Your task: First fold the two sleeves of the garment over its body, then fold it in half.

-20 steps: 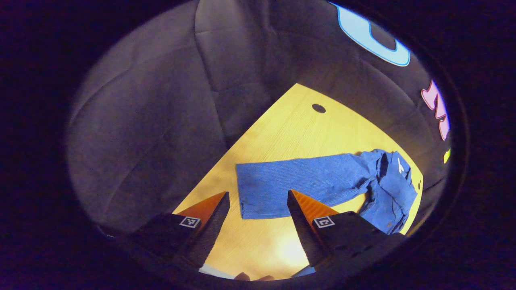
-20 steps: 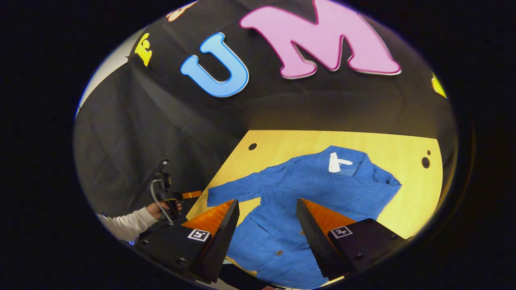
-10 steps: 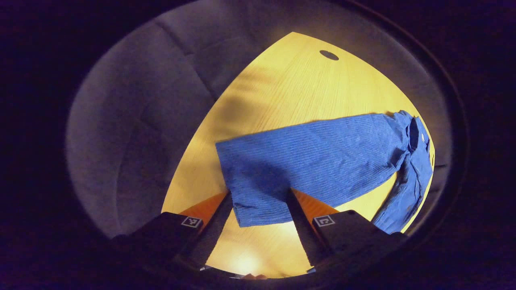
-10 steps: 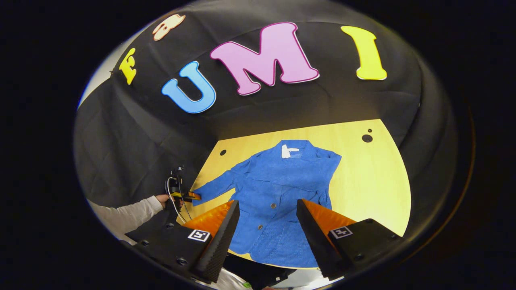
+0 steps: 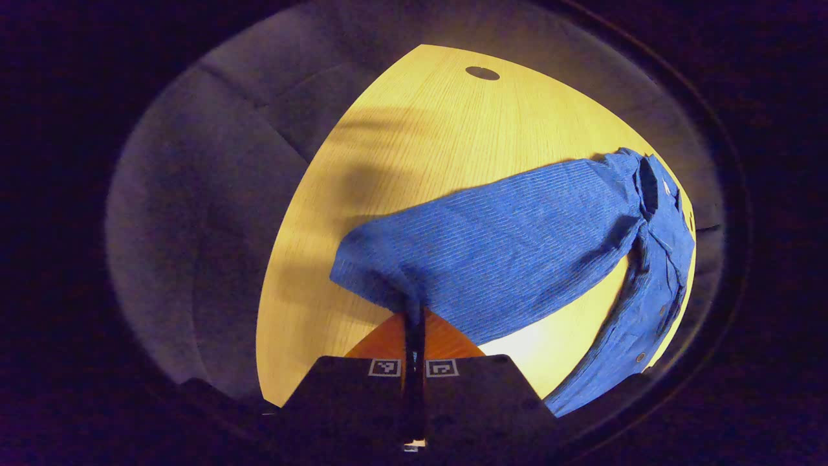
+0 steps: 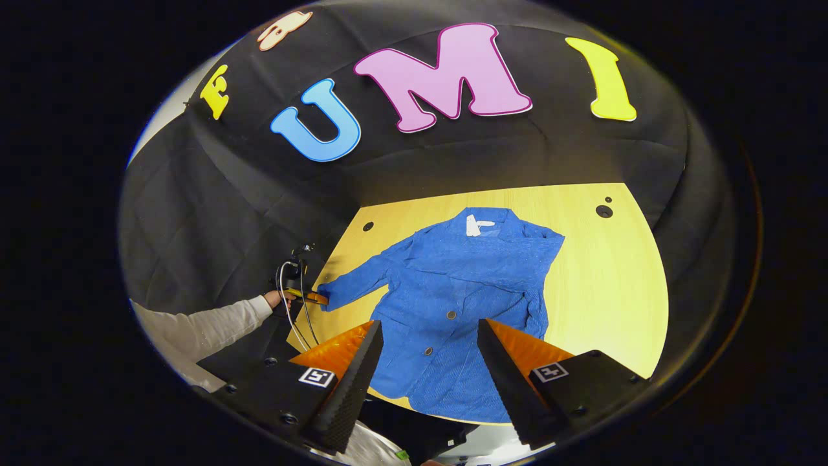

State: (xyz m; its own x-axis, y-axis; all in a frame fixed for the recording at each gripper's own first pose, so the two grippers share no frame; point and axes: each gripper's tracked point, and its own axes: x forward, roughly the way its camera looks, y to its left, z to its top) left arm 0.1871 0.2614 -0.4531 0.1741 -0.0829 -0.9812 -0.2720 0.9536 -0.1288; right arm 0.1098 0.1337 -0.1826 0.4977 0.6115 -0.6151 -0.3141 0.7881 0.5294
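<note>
A blue jacket (image 6: 462,298) of ribbed, corduroy-like cloth lies spread on the yellow wood-grain bench (image 6: 601,285), collar toward the wall and hem toward the near edge, with a white tag (image 6: 477,224) at the neck and small round buttons (image 6: 451,314) down the front. The bench top is smooth, with a curved near edge and dark round holes (image 6: 604,211) near its far corners. In the left gripper view the left tool (image 5: 414,323) is pressed together on the cuff end of one sleeve (image 5: 491,252); both fingers meet on the cloth, which bunches into a soft fold at the pinch and lifts a little off the bench, casting a shadow beneath. The sleeve runs as a broad, finely striped tube from the tool to the shoulder, where the body of the jacket crumples into ridges along the bench's right edge. In the right gripper view the same tool is seen farther off at the bench's left edge, held by a hand (image 6: 275,299) in a pale sleeve, with a thin cable looping below it. The right tool (image 6: 430,353) hangs above the jacket's lower front with its wedge-shaped fingers well apart, holding nothing. On the jacket's other side the cloth lies gathered in wrinkles against the body.
</note>
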